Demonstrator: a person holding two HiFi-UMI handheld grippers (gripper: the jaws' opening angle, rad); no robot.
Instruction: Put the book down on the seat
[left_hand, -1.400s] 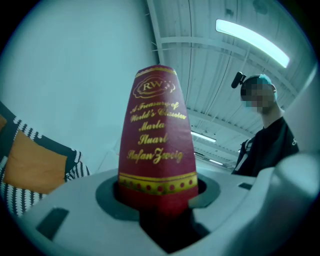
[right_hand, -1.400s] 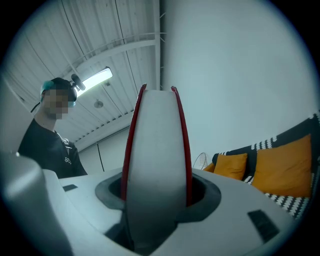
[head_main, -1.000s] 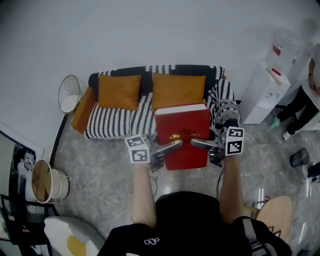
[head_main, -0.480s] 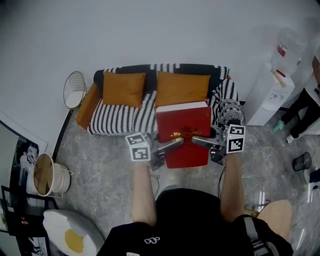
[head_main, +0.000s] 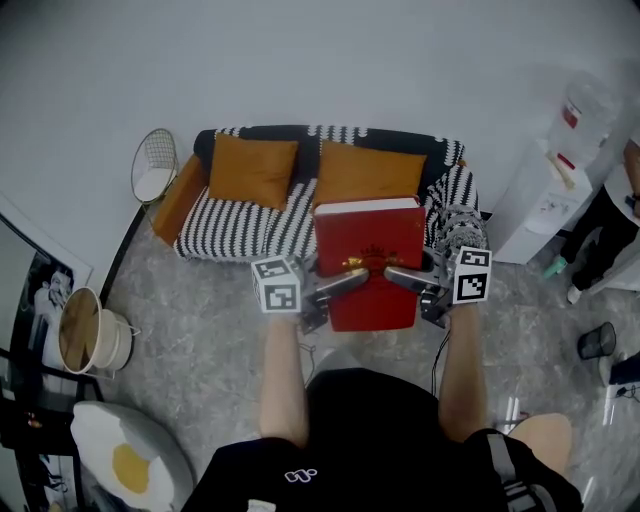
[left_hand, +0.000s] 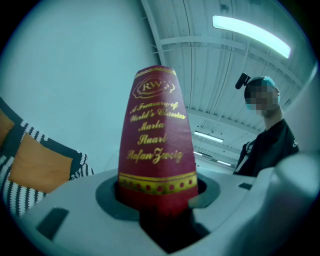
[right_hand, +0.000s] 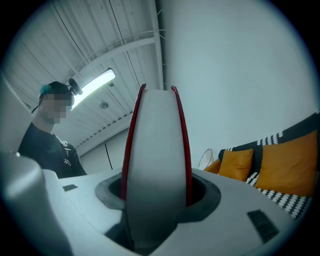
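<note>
- The left gripper (head_main: 343, 284) is clamped on the spine side of a thick red hardback book (head_main: 368, 248) with gold lettering. The spine stands up between its jaws, pressed from both sides.
- The right gripper (head_main: 402, 278) pinches the opposite side of the red hardback book. The pale page block and the two red cover edges sit squeezed between its jaws.
- The book lies roughly flat between the two grippers, cover up, held in the air in front of the person's chest (head_main: 370, 430).
- From above, its far edge overlaps the right part of the seat (head_main: 235, 235) of a black-and-white striped sofa. Its near part hangs over the grey marbled floor (head_main: 200, 330).
- Two orange cushions (head_main: 252, 170) lean against the sofa's backrest, one directly beyond the book, and a patterned black-and-white throw (head_main: 455, 222) covers the right arm.
- A white wire basket (head_main: 153, 175) stands just beside the sofa's left end.
- A white water dispenser (head_main: 540, 200) stands off to the right, with another person (head_main: 615, 225) near it.
- A white bucket (head_main: 92, 338) and an egg-patterned cushion (head_main: 125, 462) lie on the floor well to the left.
</note>
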